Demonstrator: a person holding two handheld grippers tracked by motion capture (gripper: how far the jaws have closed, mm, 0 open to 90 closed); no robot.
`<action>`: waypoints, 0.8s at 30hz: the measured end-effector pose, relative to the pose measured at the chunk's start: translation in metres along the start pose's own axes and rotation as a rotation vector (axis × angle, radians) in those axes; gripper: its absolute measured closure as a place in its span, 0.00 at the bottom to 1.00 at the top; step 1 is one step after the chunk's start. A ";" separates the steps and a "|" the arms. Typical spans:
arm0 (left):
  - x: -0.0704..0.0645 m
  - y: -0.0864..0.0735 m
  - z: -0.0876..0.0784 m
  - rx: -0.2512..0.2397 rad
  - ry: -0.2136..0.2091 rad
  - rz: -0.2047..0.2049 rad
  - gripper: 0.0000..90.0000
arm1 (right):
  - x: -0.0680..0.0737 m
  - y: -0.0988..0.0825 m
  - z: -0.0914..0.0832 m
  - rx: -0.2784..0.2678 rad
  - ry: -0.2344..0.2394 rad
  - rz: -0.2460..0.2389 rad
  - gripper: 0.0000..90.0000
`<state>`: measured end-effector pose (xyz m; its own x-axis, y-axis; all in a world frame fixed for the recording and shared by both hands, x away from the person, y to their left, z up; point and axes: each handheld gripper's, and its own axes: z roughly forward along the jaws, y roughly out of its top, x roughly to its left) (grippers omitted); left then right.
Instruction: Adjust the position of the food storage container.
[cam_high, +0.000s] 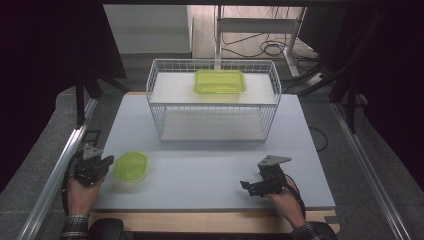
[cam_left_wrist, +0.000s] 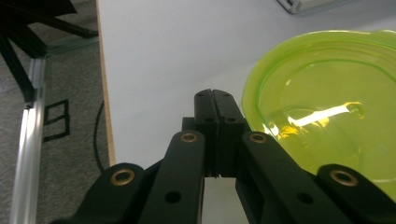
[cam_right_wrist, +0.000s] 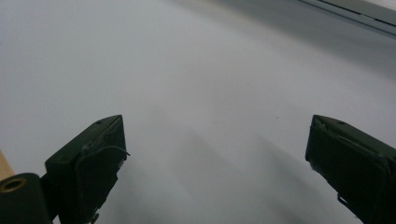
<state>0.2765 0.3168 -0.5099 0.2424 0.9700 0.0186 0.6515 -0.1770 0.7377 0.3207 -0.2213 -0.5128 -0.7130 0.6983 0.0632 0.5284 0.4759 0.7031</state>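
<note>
Approaching the round green container (cam_high: 131, 166) is the step in hand, judged from the left gripper (cam_high: 106, 164) sitting just beside its left rim on the white tabletop (cam_high: 210, 175). The container stands near the table's front-left corner, well apart from the wire basket (cam_high: 213, 100) at the back, whose upper shelf carries a rectangular green container (cam_high: 220, 82).

In the left gripper view the jaws are pressed fully together with nothing between them, tips alongside the round green container (cam_left_wrist: 327, 116) but not on it. To grip well, open the jaws first, then set one pad inside the rim and one outside; a closed tip would probably only push the light plastic across the smooth board. Approach low and level so the thin wall seats squarely between the pads.

The right gripper (cam_high: 252, 187) rests at the front right of the table, jaws spread wide and holding nothing, over bare tabletop (cam_right_wrist: 210, 93). Keep it clear of the left hand's path.
</note>
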 end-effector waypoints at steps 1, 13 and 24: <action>-0.001 0.000 0.000 0.000 -0.002 0.000 1.00 | 0.000 0.000 0.000 0.000 0.000 0.000 0.06; -0.028 0.007 0.006 0.003 -0.040 0.029 1.00 | 0.000 0.000 -0.001 0.000 -0.003 -0.003 0.06; -0.071 0.018 0.014 0.005 -0.125 0.102 1.00 | 0.000 0.000 0.000 0.005 -0.003 -0.004 0.06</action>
<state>0.2810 0.2423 -0.5073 0.3947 0.9188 0.0087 0.6227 -0.2745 0.7327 0.3203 -0.2212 -0.5127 -0.7139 0.6978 0.0585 0.5276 0.4812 0.7000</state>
